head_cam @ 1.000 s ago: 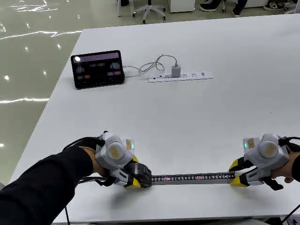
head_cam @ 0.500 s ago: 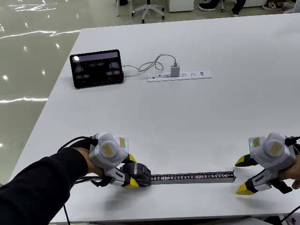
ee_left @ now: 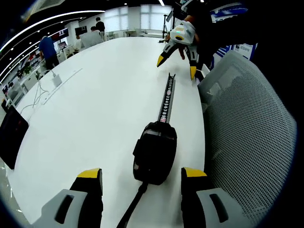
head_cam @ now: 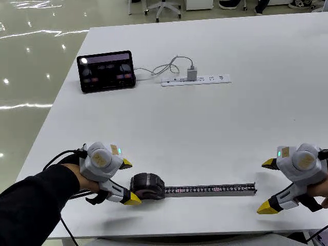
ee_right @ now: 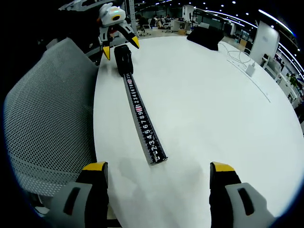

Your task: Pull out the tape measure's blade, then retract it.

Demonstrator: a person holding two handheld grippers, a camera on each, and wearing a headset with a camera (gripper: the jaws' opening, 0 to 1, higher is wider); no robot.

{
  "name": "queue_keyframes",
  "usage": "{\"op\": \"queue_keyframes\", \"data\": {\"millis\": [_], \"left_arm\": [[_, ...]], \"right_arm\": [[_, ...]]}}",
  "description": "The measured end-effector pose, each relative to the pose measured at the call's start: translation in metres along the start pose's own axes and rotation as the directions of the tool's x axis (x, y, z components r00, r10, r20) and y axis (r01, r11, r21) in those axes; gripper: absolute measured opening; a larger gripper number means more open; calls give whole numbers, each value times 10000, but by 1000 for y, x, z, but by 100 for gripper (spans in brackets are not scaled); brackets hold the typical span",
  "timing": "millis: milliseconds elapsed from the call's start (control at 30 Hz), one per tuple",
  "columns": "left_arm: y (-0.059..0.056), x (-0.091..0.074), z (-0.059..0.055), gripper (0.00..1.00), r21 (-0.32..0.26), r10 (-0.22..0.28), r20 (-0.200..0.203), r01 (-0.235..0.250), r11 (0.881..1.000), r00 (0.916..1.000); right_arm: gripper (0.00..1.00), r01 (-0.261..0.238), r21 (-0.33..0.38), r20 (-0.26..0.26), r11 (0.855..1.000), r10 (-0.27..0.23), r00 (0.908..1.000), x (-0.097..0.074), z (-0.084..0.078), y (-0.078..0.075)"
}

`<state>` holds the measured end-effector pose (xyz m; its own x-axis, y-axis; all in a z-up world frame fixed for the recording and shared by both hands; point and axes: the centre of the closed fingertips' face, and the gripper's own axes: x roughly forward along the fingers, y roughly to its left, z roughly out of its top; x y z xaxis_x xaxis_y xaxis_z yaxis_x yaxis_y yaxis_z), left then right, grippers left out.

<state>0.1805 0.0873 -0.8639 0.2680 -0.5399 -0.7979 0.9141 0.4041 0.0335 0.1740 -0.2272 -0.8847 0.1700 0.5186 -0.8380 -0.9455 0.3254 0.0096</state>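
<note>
Tape measure (head_cam: 147, 185), blade (head_cam: 210, 190) out, mesh chair (ee_left: 247, 133)

Left gripper (head_cam: 129, 182) is lower left in the head view, jaws spread wide, yellow fingertips (head_cam: 131, 199) pointing right toward frame centre. Left arm (head_cam: 36, 205) in a black sleeve enters from the bottom-left corner and ends at the gripper body. Right gripper (head_cam: 265, 185) is lower right, jaws also wide apart, tips pointing left, one above the other in frame. Right hand (head_cam: 322, 188) is cut off by the right edge. The grippers face each other, well apart. In each gripper view its own jaws rise from the bottom, parted wide, and the opposite gripper shows small near the top.
</note>
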Motion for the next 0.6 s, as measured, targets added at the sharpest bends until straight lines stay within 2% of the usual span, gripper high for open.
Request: {"op": "queue_keyframes", "data": {"millis": [100, 200, 267, 333, 367, 433, 467, 500, 533, 567, 600], "left_arm": [[5, -3, 1, 77, -399, 422, 365, -408, 9984, 9984], [0, -6, 3, 91, -1222, 284, 699, -197, 9923, 9972], [1, -6, 3, 100, -1528, 433, 755, -313, 9878, 9962], [5, -8, 1, 100, -1811, 850, 850, -685, 9811, 9927], [9, -10, 5, 100, -1989, 1174, 1182, -923, 9757, 9860], [11, -12, 5, 100, -2442, 1390, 1437, -1010, 9645, 9798], [16, -14, 1, 98, -2599, 1853, 1405, -1443, 9548, 9726], [24, -18, 0, 92, -2309, 2394, 1442, -2026, 9516, 9601], [27, -23, -5, 82, -2178, 2780, 1294, -2462, 9444, 9518], [25, -24, -7, 76, -2496, 2795, 1304, -2414, 9378, 9512], [25, -25, -6, 78, -2784, 2878, 1451, -2400, 9300, 9466]], "right_arm": [[95, 229, 401, 443, 9989, -247, 9987, -3, 6, -1], [98, 305, 460, 537, 9985, -330, 9980, -7, 6, 1], [98, 344, 502, 572, 9981, -373, 9977, -8, 5, 2], [98, 393, 617, 676, 9973, -435, 9968, -10, 6, 3], [98, 418, 715, 754, 9966, -472, 9960, -11, 6, 4], [98, 481, 885, 888, 9949, -560, 9945, -12, 5, 4], [98, 532, 985, 1051, 9937, -635, 9924, -13, 6, 6], [97, 589, 1063, 1136, 9926, -709, 9910, -15, 6, 7], [97, 678, 1137, 1218, 9912, -816, 9892, -17, 6, 8], [97, 747, 1278, 1315, 9890, -915, 9871, -18, 5, 8], [98, 842, 1535, 1483, 9846, -1072, 9831, -20, 6, 7]]}}
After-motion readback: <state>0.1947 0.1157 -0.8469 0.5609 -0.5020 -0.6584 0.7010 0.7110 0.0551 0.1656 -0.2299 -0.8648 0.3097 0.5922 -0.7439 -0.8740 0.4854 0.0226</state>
